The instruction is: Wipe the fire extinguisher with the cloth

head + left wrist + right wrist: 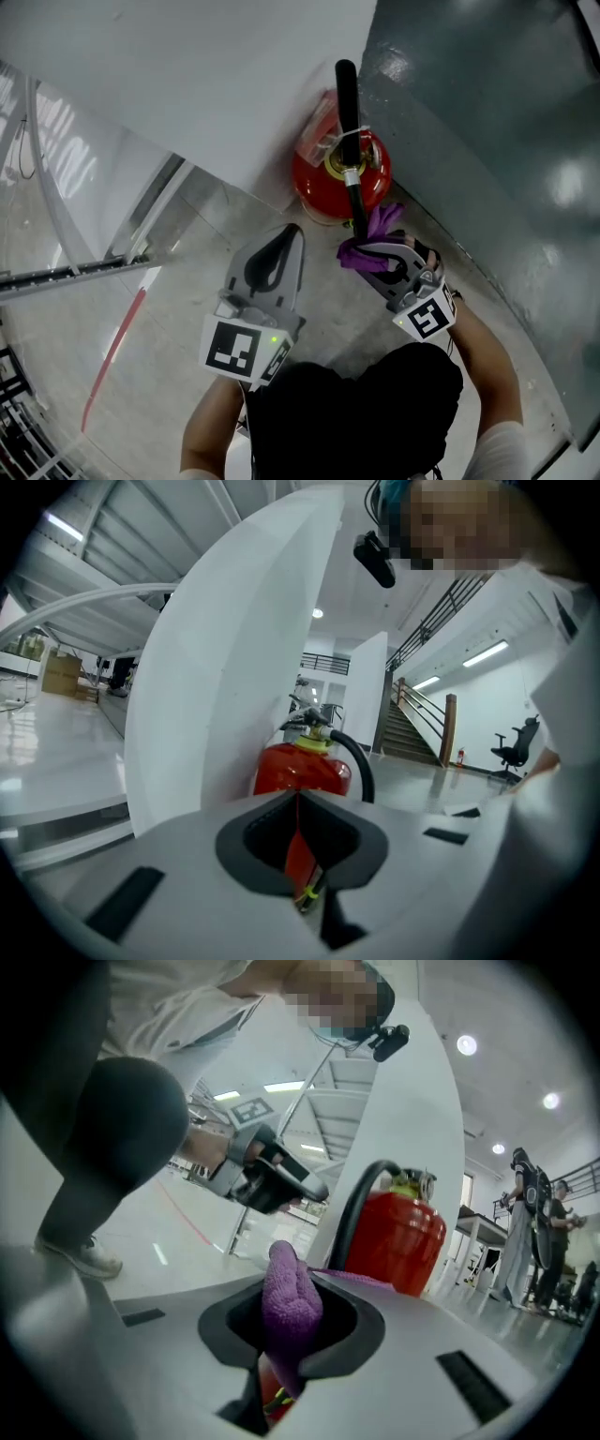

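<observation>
Bright overhead lighting, floor glare, fisheye edges, foreground blur

I face a white pillar [187,75] that meets a dark grey wall [487,112] on my right. The pale floor [173,305] under me is glossy. A red line [112,352] runs across it on my left, near a metal rail [66,274]. Farther off I see a staircase [412,733], an office chair [514,747] and cardboard boxes [61,672]. Round ceiling lights [467,1044] shine overhead, and two people [525,1222] stand near a table [472,1215].
</observation>
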